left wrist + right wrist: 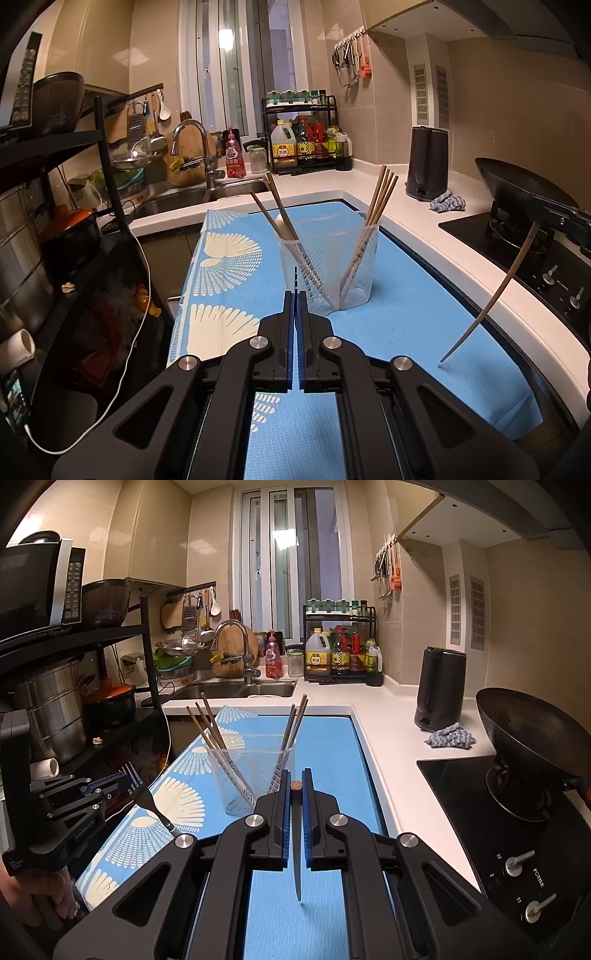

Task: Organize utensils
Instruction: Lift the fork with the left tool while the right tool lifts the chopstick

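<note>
Now your right gripper (pixel 294 786) has its jaws pinching a chopstick (pixel 297 864) near its top, so the tip hangs low and can swing into the clear holder (pixel 251 775) ahead of the jaws. Your left gripper (pixel 295 295), jaws pressed together on a fork (pixel 147 797), grips only the tines; the handle may pivot or slip onto the tabletop (pixel 325 746).

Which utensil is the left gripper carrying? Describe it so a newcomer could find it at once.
Start at the blue mat on the counter, then the clear holder of wooden chopsticks standing on it. Left of the holder, the left gripper is shut on a fork: the only metal, pronged utensil here.
</note>
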Demonstrator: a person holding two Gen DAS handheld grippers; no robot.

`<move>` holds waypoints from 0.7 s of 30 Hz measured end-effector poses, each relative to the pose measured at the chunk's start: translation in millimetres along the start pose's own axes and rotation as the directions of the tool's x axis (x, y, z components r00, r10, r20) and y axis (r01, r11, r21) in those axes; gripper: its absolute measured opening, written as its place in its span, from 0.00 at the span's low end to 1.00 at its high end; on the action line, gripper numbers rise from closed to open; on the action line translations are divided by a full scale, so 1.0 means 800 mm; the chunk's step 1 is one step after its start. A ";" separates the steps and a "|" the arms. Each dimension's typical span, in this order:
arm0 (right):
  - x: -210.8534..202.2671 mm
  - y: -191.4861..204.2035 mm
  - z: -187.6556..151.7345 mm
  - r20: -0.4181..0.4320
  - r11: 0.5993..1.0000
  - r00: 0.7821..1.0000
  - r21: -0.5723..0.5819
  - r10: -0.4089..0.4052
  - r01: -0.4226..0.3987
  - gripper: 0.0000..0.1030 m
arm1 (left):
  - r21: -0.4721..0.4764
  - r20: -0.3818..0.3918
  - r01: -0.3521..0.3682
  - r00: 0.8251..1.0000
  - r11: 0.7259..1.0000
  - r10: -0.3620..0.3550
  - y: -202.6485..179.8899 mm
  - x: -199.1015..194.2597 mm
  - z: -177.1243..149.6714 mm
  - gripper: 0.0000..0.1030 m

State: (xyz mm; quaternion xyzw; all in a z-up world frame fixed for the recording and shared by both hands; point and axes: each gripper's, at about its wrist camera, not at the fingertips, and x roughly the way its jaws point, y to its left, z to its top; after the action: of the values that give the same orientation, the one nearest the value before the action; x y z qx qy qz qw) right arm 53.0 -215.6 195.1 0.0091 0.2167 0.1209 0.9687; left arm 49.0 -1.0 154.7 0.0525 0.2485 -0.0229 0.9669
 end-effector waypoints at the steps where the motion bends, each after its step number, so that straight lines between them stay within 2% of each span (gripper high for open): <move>1: 0.000 0.001 0.003 -0.001 1.000 1.000 -0.002 0.003 -0.003 0.06 | 0.007 -0.010 -0.002 1.000 1.000 0.002 -0.001 0.000 0.005 0.01; 7: 0.005 0.009 0.021 -0.008 1.000 1.000 -0.015 0.015 -0.015 0.06 | 0.030 -0.059 -0.006 0.998 1.000 0.008 -0.002 -0.004 0.027 0.01; 14: 0.012 0.019 0.050 -0.010 0.999 0.999 -0.022 0.046 -0.046 0.06 | 0.013 -0.104 0.000 0.995 1.000 0.001 0.003 0.000 0.046 0.01; 21: 0.022 0.022 0.107 0.015 0.996 0.996 -0.019 0.092 -0.092 0.06 | -0.003 -0.114 0.021 0.993 1.000 -0.021 0.015 0.012 0.083 0.01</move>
State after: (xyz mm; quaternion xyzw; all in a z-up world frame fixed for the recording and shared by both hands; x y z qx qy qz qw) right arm 101.0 -191.6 266.5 0.0112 0.2074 0.1671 0.9638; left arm 90.0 3.4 208.9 0.0501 0.3038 -0.0297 0.9509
